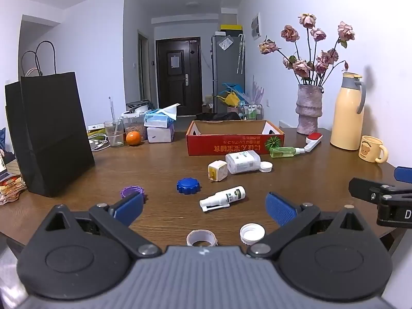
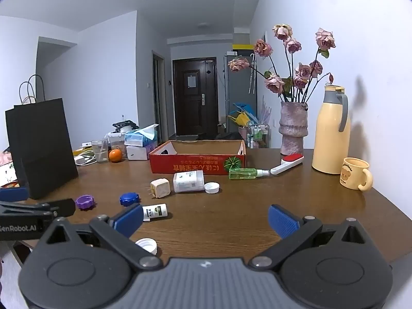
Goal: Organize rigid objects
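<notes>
A red cardboard box (image 1: 235, 146) (image 2: 197, 166) stands open-topped at the middle of the brown table. In front of it lie a white pill bottle (image 1: 242, 163) (image 2: 188, 181) with its white cap (image 1: 266, 166) beside it, a beige cube (image 1: 217, 171), a green spray bottle (image 1: 285, 152) (image 2: 246, 173), a red-and-white brush (image 1: 312, 141), a blue lid (image 1: 188, 185) (image 2: 129, 198), a purple lid (image 1: 131, 191) (image 2: 85, 202), a small white spray bottle (image 1: 223, 197) (image 2: 154, 212), a white ribbed cap (image 1: 252, 233) and a tape roll (image 1: 201, 237). My left gripper (image 1: 204, 207) and right gripper (image 2: 204, 219) hover open near the front edge, holding nothing.
A black paper bag (image 1: 51, 134) stands at the left. A glass (image 1: 114, 132), an orange (image 1: 133, 138) and tissue boxes (image 1: 159, 126) sit behind. A vase of dried roses (image 1: 309, 108), a cream thermos (image 1: 347, 110) and a mug (image 1: 372, 149) line the right wall.
</notes>
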`<action>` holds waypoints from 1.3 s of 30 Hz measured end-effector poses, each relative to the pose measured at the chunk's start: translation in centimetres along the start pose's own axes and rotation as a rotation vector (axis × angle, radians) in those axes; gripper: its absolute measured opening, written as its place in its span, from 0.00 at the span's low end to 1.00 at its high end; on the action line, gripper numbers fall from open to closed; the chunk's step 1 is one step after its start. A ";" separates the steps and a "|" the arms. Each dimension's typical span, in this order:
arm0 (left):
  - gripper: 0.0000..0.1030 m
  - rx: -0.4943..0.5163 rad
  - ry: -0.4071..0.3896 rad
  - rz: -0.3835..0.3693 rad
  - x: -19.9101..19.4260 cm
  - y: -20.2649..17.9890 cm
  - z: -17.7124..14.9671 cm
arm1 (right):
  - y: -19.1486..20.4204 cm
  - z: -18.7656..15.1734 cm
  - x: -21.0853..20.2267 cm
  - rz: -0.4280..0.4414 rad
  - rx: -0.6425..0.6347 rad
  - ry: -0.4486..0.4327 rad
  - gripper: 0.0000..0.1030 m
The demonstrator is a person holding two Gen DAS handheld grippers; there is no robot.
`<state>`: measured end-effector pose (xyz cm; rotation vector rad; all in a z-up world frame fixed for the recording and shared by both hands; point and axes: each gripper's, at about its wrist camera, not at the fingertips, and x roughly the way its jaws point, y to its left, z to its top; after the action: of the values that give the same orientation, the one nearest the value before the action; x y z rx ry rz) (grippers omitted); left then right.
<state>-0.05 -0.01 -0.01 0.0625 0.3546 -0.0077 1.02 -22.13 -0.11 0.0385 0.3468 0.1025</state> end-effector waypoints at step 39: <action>1.00 -0.038 0.067 -0.041 0.1 -0.6 -0.8 | 0.1 -0.5 0.7 -0.010 -0.014 0.030 1.00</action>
<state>-0.27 -0.54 -0.84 0.0183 0.4225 -0.0390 1.47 -21.96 -0.80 0.0216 0.3760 0.0961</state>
